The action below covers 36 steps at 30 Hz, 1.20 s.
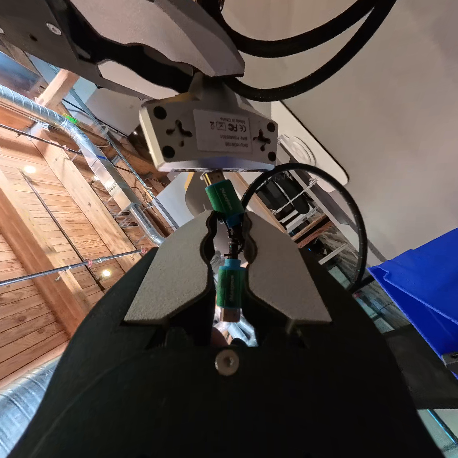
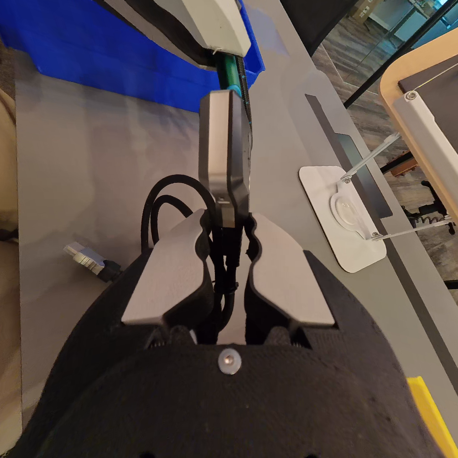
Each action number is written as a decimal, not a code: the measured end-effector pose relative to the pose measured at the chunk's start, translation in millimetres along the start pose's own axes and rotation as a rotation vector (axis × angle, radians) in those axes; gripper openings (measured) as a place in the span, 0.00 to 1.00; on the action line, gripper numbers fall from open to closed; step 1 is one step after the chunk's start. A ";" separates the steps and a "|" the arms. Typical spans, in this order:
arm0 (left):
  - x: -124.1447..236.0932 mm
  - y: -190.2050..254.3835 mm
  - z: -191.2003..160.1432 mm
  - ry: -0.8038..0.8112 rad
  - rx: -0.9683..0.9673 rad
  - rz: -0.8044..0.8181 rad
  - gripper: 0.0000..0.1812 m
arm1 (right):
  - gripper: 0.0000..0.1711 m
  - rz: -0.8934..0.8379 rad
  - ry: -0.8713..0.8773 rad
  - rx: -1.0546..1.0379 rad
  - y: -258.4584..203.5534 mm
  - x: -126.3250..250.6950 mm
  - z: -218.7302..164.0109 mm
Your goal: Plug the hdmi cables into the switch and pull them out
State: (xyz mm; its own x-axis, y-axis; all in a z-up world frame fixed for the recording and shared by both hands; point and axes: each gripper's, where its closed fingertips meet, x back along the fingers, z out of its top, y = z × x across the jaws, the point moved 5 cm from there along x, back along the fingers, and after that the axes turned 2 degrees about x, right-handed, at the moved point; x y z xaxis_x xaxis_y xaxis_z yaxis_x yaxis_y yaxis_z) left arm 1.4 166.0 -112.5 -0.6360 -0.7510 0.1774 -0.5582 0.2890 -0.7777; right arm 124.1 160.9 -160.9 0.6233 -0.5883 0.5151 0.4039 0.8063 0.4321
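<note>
the right gripper (image 2: 226,223) is clamping the switch (image 2: 223,153) aloft, steadying its ports. the left gripper (image 1: 229,220) is pinching the green hdmi plug (image 1: 224,198), aiming it at a port.

A: Where did the left wrist view look from?

B: From low behind its own fingers, tilted up at the switch (image 1: 210,138) close at upper centre, with wooden ceiling at left.

A: And the right wrist view?

B: Down along its fingers onto the grey table (image 2: 99,173), switch (image 2: 224,158) edge-on at centre. Both views shared the switch and the blue bin (image 1: 421,292) (image 2: 99,49).
</note>
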 end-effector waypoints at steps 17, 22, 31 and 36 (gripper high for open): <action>2.7 19.5 7.2 0.031 -0.147 -0.054 0.11 | 0.15 0.080 -0.087 0.021 -6.4 -3.7 -1.1; 7.5 16.0 7.0 0.099 -0.124 -0.030 0.10 | 0.15 0.096 -0.057 0.048 -9.1 -2.5 1.4; 12.3 14.2 6.3 0.107 -0.068 -0.020 0.10 | 0.15 0.071 -0.083 0.089 -8.6 -0.9 7.3; 11.4 10.1 4.1 0.055 -0.035 -0.028 0.10 | 0.14 0.032 -0.094 0.076 -5.0 1.7 13.0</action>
State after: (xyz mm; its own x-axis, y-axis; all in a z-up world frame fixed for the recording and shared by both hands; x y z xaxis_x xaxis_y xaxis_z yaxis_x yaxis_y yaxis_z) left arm -9.4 158.0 -120.8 -0.6478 -0.7254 0.2328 -0.5940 0.2895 -0.7506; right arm 114.5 155.0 -152.6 0.5683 -0.5684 0.5949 0.3304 0.8199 0.4676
